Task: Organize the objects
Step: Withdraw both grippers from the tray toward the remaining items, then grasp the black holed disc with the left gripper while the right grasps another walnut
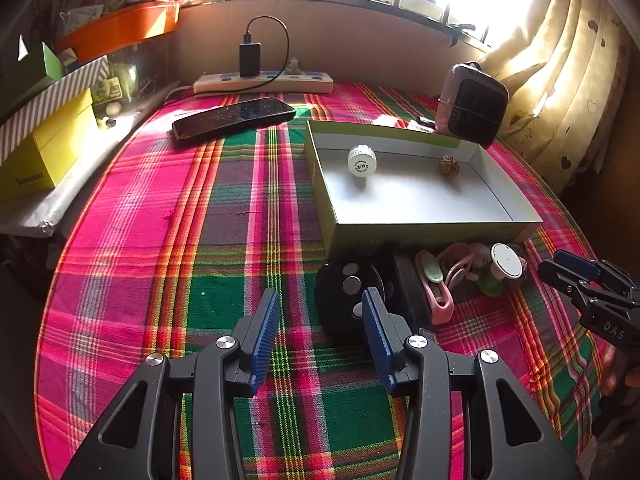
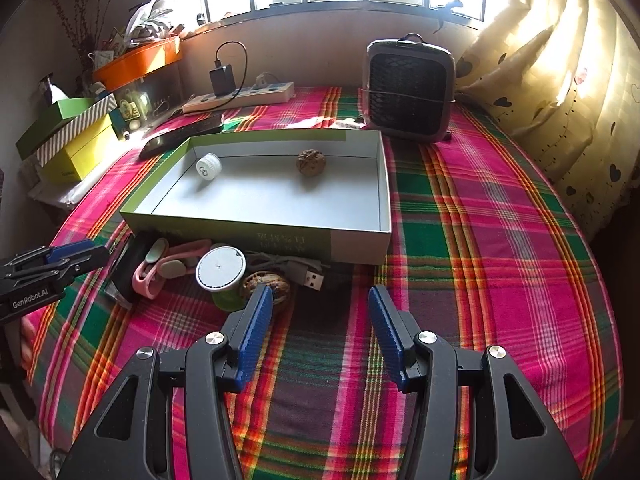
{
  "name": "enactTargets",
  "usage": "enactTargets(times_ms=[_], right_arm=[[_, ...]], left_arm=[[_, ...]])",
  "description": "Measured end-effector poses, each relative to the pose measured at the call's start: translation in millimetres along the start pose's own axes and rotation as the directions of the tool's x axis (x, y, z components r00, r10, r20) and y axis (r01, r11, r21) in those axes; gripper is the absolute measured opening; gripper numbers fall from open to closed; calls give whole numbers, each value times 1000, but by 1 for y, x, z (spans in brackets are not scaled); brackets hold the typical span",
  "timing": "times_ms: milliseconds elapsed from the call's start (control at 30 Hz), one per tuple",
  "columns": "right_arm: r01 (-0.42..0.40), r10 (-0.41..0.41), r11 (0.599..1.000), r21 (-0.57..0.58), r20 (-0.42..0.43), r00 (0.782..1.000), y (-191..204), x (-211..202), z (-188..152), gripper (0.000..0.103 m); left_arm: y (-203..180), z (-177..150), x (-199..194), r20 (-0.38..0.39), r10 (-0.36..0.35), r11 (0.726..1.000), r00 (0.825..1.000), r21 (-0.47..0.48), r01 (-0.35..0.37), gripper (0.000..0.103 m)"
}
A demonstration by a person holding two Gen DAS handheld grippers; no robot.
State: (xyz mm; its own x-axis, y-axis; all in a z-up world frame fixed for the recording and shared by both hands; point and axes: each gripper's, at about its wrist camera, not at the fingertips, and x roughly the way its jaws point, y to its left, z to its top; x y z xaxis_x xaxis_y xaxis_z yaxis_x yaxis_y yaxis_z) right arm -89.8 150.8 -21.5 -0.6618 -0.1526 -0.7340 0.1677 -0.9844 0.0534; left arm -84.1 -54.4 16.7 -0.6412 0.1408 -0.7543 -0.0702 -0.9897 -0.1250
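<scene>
Your left gripper [image 2: 80, 256] reads "GenRobot.AI"; both grippers' jaws stand apart, empty; the walnut [image 2: 267, 283] lies just beyond your right gripper [image 2: 320, 300], left side.

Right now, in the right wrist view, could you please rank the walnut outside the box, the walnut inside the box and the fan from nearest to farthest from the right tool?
1. Loose walnut, beside the left finger.
2. Boxed walnut, mid-box.
3. Fan, back right.

A shallow open box [image 2: 256, 228] with green outer walls held a white cap [image 2: 208, 167] on its side and a walnut [image 2: 311, 162]. Just before its near wall lay pink clips [image 2: 146, 280], a green spool [image 2: 221, 270], another walnut [image 2: 280, 284] and a USB plug [image 2: 308, 276].
</scene>
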Motion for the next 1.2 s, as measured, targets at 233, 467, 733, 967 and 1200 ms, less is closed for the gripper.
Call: enactTargets(times_ms=[233, 467, 733, 967, 1200], right_arm=[[-31, 30, 1000, -5, -18, 999, 4, 11, 1, 51], [-46, 46, 999, -28, -12, 999, 7, 8, 2, 51], [-61, 60, 998, -35, -33, 998, 11, 16, 2, 51], [-55, 52, 997, -49, -60, 997, 15, 28, 3, 51], [-29, 26, 999, -39, -56, 998, 11, 30, 3, 51]], left_arm=[[-1, -2, 5, -20, -15, 1000, 1000, -2, 15, 41], [-6, -1, 5, -20, -39, 999, 999, 14, 39, 41], [-5, 1, 14, -37, -33, 999, 999, 12, 34, 43], [-1, 3, 21, -49, -17, 1000, 999, 4, 17, 44], [1, 5, 23, -46, -5, 1000, 999, 10, 5, 44]])
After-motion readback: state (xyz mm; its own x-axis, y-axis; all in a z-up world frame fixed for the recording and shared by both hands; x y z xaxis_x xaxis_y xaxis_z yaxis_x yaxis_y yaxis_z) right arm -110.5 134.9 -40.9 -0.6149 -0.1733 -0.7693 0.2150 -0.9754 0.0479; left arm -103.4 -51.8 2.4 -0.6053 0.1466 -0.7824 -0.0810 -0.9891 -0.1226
